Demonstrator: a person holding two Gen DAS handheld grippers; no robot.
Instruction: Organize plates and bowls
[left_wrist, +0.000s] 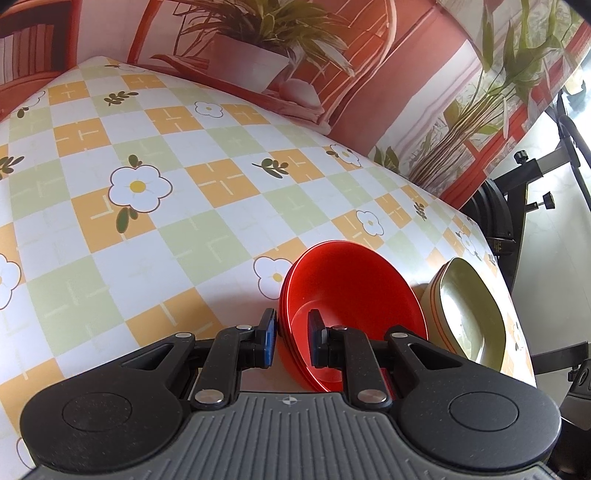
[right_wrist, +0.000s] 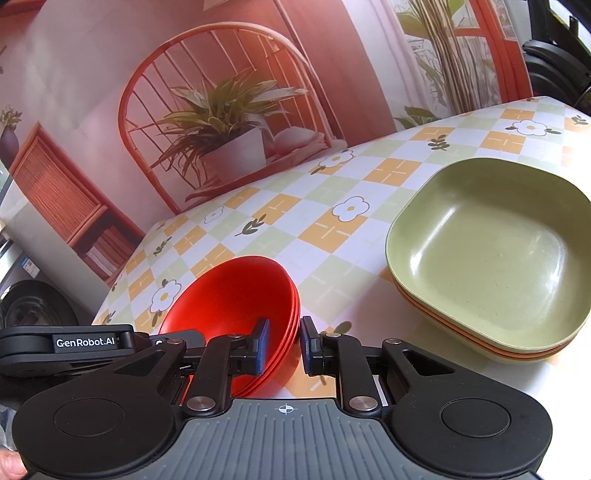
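Note:
Three nested red bowls (left_wrist: 354, 288) (right_wrist: 229, 295) sit on the checked tablecloth near its front edge. My left gripper (left_wrist: 292, 334) is shut on their left rim, one finger outside and one inside the bowl. My right gripper (right_wrist: 284, 343) is shut on the opposite rim, its left finger inside and its right finger outside. To the right of the bowls stands a stack of square plates (left_wrist: 465, 306) (right_wrist: 491, 258), green on top with an orange one beneath. Neither gripper touches the plates.
The flowered tablecloth (left_wrist: 177, 229) stretches bare to the left and behind the bowls. A printed backdrop (right_wrist: 221, 110) with a chair and a plant rises at the table's far edge. Black stand hardware (left_wrist: 532, 166) sits beyond the table's right edge.

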